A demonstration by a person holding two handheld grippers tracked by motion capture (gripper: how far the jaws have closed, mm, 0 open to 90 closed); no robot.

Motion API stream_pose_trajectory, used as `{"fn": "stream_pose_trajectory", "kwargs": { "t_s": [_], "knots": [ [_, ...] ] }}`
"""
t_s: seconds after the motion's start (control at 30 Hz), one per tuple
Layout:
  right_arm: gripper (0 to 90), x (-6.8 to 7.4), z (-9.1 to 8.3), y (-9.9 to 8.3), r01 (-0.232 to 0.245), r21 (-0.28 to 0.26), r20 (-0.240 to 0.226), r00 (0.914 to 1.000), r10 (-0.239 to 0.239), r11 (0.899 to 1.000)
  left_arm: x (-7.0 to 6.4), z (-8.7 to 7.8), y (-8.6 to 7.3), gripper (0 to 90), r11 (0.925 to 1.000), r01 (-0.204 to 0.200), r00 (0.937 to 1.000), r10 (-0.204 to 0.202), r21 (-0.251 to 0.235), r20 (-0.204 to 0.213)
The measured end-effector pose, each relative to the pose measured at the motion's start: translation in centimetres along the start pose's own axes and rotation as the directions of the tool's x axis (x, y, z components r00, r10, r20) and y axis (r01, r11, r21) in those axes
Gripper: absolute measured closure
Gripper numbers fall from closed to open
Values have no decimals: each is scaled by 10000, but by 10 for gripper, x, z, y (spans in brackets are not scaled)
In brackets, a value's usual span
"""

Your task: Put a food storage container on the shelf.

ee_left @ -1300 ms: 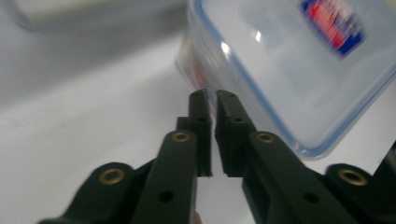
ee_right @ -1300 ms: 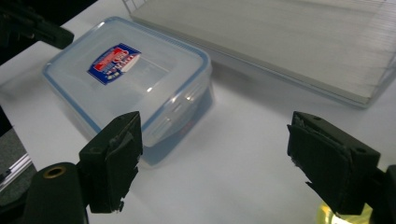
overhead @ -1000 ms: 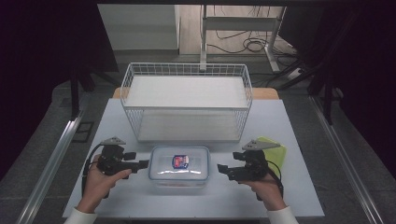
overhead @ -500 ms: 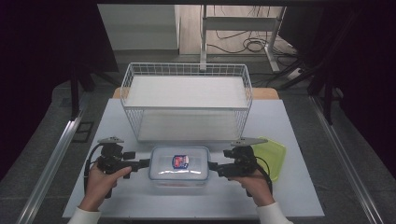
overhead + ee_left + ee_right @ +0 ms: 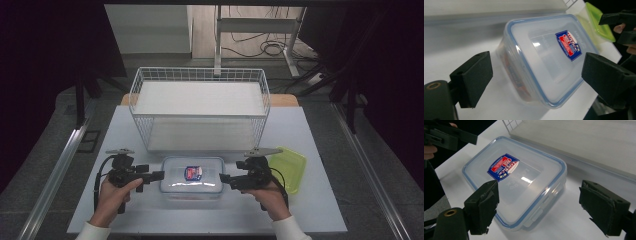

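Observation:
A clear plastic container (image 5: 192,177) with a blue-rimmed lid and a red and blue sticker lies at the front middle of the white table. My left gripper (image 5: 156,176) is at its left end, jaws open and pointing at it. My right gripper (image 5: 223,179) faces its right end, also open. In the left gripper view the container (image 5: 544,55) lies between and beyond the spread jaws of the left gripper (image 5: 539,75). The right gripper view has the container (image 5: 516,177) ahead of the right gripper (image 5: 544,205), its side clip nearest. Neither gripper touches it.
A white wire basket (image 5: 200,107) with a pale board in it stands right behind the container. A green lid (image 5: 287,167) lies on the table (image 5: 320,215) just right of my right hand. The table's front edge is close under both hands.
My right gripper has moved left, off the green lid, up to the container's right end. The left gripper has barely shifted.

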State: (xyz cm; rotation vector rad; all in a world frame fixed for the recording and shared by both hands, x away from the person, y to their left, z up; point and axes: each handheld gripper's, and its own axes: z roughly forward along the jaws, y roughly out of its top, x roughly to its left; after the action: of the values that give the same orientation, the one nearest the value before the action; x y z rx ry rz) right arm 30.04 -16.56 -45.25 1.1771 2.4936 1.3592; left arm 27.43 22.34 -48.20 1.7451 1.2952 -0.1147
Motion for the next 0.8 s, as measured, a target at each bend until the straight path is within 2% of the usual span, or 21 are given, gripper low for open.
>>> {"fn": "stream_pose_trajectory", "kwargs": {
  "t_s": [0.03,0.2,0.3,0.37,0.5,0.67,0.7,0.8],
  "knots": [
    [164,1,0,1,18,-64,-6,10000,-18,10000,3,3,0,92,9999,126,9998,-126,12,121],
    [164,0,1,1,57,-8,-6,10000,-57,10000,6,12,-1,93,9993,193,9998,-196,309,90],
    [164,0,2,0,48,2,17,10000,-48,10000,6,21,-2,99,9983,295,9992,-308,498,255],
    [164,0,2,0,37,5,20,10000,-37,10000,10,28,-4,100,9958,539,9969,-579,744,533],
    [164,0,2,0,45,-3,28,10000,-45,10000,15,34,-7,113,9930,736,9949,-794,920,616],
    [164,-1,3,-1,42,33,35,10000,-42,10000,17,41,-8,155,9908,700,9942,-788,1159,726],
    [164,-1,4,-1,21,74,31,10000,-21,10000,17,43,-8,172,9899,709,9912,-837,1231,1025],
    [164,-1,6,-2,-26,117,19,10000,26,9999,17,43,-8,206,9901,701,9902,-839,1218,1120]
  ]
}}
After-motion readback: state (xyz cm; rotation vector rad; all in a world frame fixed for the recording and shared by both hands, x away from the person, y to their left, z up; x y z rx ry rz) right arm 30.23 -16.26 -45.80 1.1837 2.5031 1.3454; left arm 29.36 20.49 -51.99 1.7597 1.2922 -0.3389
